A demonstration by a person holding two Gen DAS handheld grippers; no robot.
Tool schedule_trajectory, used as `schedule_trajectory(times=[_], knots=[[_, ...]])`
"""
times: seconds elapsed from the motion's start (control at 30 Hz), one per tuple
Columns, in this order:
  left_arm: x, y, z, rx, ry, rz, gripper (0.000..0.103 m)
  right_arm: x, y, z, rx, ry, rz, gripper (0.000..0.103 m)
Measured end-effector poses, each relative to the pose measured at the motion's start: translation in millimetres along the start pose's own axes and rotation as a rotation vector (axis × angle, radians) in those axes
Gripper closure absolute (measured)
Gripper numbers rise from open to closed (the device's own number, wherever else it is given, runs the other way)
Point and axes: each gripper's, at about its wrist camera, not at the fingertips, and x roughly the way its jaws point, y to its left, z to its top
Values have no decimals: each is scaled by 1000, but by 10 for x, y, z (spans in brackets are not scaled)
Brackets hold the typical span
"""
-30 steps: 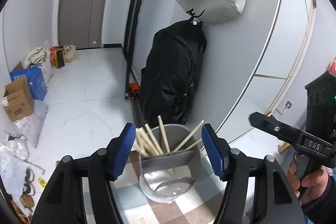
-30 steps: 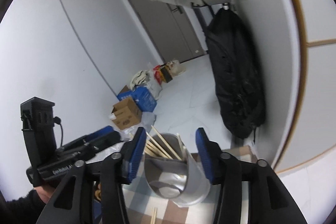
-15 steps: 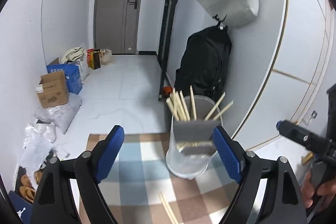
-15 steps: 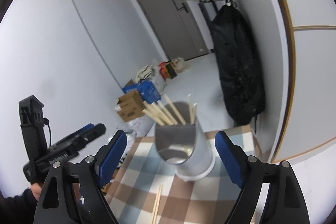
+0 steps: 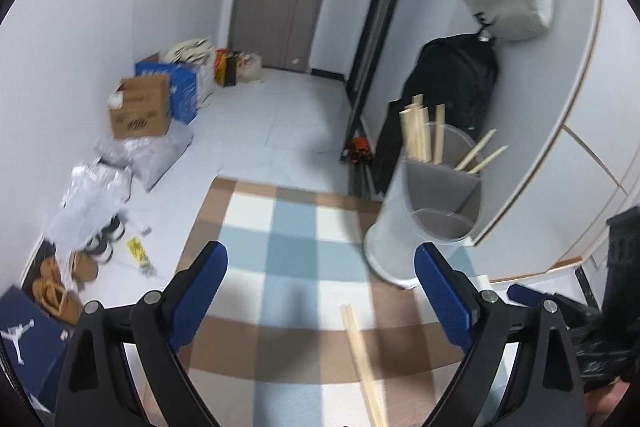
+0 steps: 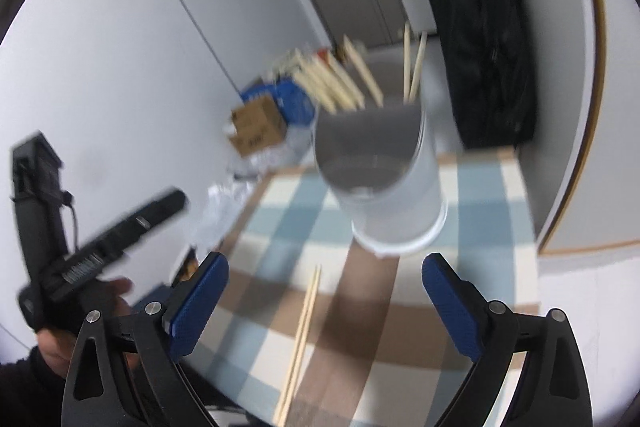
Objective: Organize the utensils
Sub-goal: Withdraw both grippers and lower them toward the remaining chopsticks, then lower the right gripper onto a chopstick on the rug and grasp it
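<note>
Both hand-held grippers [image 5: 320, 283] [image 6: 324, 291] have backed off, jaws opening empty; chopsticks [image 6: 300, 339] blurred.

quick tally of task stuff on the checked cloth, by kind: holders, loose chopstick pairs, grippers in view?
Utensil holder: 1, clear, divided, chopsticks standing in it
Loose chopstick pair lying on the checked cloth: 1
Grippers: 2, left gripper and right gripper, both opening, nothing between the jaws
Total: 4
</note>
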Motion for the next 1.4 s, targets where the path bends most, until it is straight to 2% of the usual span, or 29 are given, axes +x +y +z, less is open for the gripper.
schedule_trajectory(times=[0.03, 0.13, 0.2, 0.27, 0.37, 0.5, 0.63, 0.87, 1.03, 1.33, 1.4], knots=[[26, 51, -26, -2, 10, 6, 11, 76, 11, -32, -4, 23, -10, 9], [75, 181, -71, -17, 21, 32, 11, 336, 67, -118, -39, 106, -35, 33], [79, 248, -96, -42, 29, 34, 11, 530, 119, -164, -61, 155, -59, 39], [72, 301, -110, -58, 30, 39, 11, 714, 162, -169, -74, 190, -72, 53], [66, 334, -129, -48, 31, 48, 11, 923, 241, -160, -95, 227, -82, 60], [100, 425, -153, -62, 51, 41, 11, 1160, 324, -147, -137, 263, -124, 62], [158, 548, -154, -100, 77, 41, 11, 1318, 265, -147, -120, 301, -169, 67], [176, 746, -147, -229, 126, 11, 11, 1411, 371, -164, -192, 300, -236, 71], [174, 780, -129, -262, 127, 14, 11, 1422, 445, -197, -295, 316, -310, 72], [197, 782, -134, -259, 135, 25, 11, 1486, 461, -142, -286, 332, -305, 71], [205, 791, -139, -254, 139, 27, 11, 1516, 468, -120, -277, 328, -296, 75]])
